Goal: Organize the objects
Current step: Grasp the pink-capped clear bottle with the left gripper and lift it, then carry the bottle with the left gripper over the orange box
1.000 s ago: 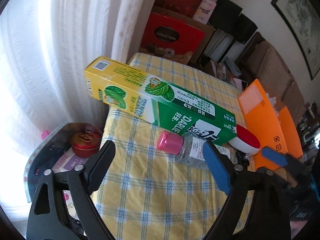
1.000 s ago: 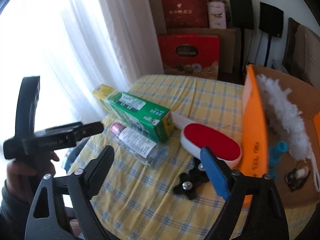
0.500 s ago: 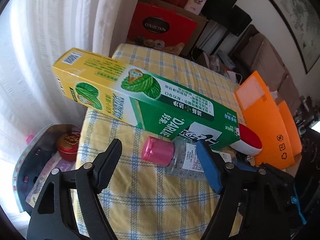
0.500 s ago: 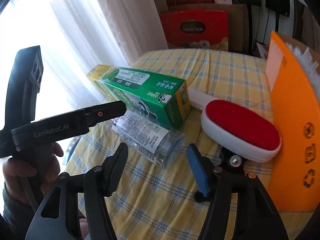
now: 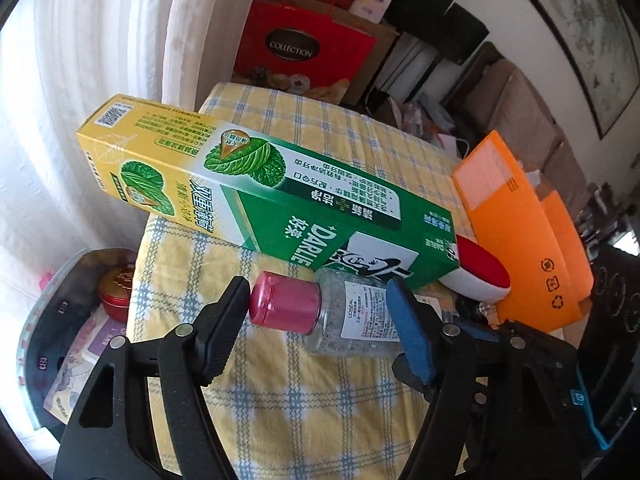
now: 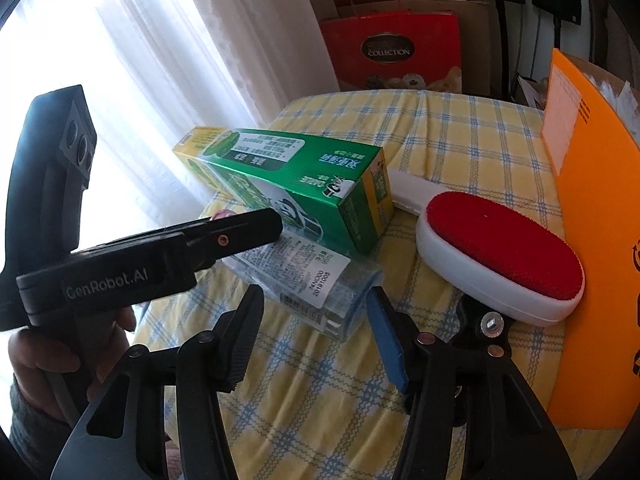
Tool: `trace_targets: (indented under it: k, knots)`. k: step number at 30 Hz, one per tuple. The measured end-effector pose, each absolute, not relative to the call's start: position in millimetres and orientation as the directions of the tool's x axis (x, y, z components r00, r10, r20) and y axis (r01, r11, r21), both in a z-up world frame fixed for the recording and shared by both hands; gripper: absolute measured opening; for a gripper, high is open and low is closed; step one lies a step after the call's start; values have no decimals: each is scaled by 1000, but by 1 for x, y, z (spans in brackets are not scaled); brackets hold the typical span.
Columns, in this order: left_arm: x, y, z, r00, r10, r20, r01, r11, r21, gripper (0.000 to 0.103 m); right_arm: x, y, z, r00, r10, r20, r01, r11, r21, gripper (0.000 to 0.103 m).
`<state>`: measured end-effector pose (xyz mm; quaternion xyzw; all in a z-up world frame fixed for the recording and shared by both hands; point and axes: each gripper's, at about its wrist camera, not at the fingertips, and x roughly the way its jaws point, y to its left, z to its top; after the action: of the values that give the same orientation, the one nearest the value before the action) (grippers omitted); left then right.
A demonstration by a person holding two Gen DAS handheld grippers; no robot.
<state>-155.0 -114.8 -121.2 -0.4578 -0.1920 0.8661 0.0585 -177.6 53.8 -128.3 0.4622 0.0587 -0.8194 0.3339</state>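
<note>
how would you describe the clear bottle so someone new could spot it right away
On the table with the yellow checked cloth, look just in front of the long green and yellow toothpaste box. The clear bottle lies on its side there, beside the red lint brush. It is the only see-through item, with a pink cap and a white label.

Home living room. Sheer white curtains (image 6: 168, 60) over a bright window, yellow checked cloth on the tabletop (image 5: 304, 408), red gift boxes (image 5: 300, 56) stacked against the wall. Framed picture (image 5: 588, 36) hangs above a brown sofa (image 5: 520, 116).
</note>
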Motion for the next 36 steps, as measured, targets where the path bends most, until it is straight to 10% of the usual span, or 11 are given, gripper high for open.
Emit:
trace_targets:
  k: [36]
  knots:
    - [-147,7,4,-676,336,-656,-75,-917,-392,67,-145,152,4,-625,-450,-637,501,-858,115,55]
